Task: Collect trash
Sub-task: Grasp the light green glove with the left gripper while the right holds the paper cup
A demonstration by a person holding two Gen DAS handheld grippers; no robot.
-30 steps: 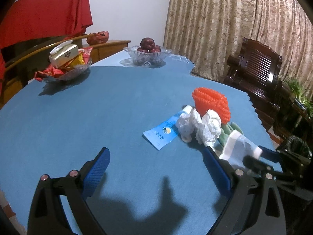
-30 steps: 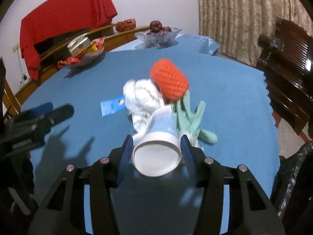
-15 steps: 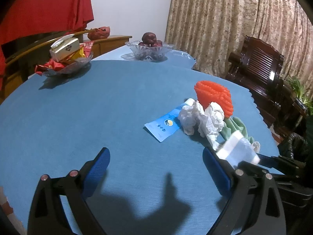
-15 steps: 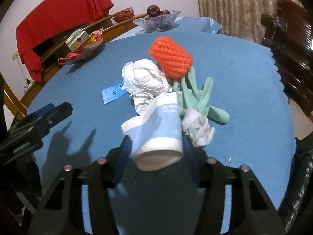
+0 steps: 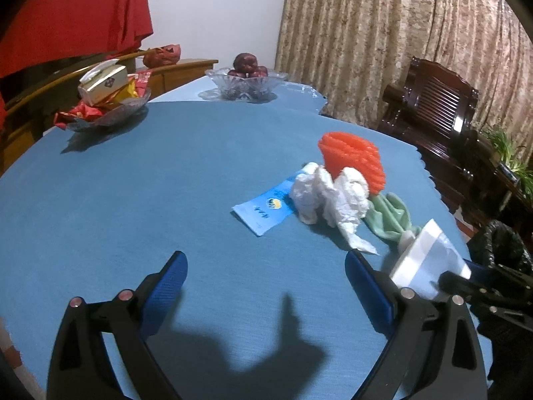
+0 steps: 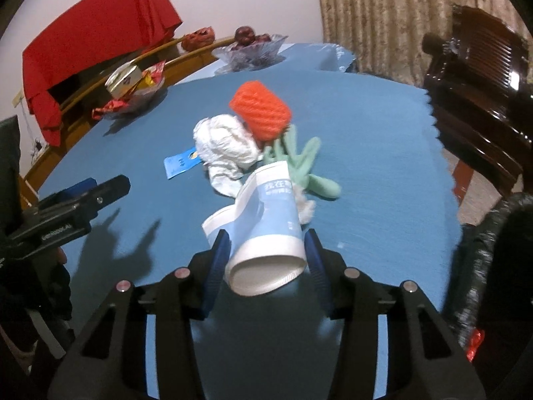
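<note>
Now we hold a paper cup (image 6: 266, 220) squeezed in our right gripper (image 6: 266, 260).
Our left gripper (image 5: 266, 280) hangs spread and empty; crumpled tissue (image 6: 226, 143) lies just beyond the cup.

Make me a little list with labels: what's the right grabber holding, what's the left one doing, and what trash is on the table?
right gripper: shut on the paper cup, squashing it; jaws have just been closing
left gripper: open, empty
on table: orange foam net, crumpled tissue, green glove, blue packet
black bag: at the table's right edge
</note>
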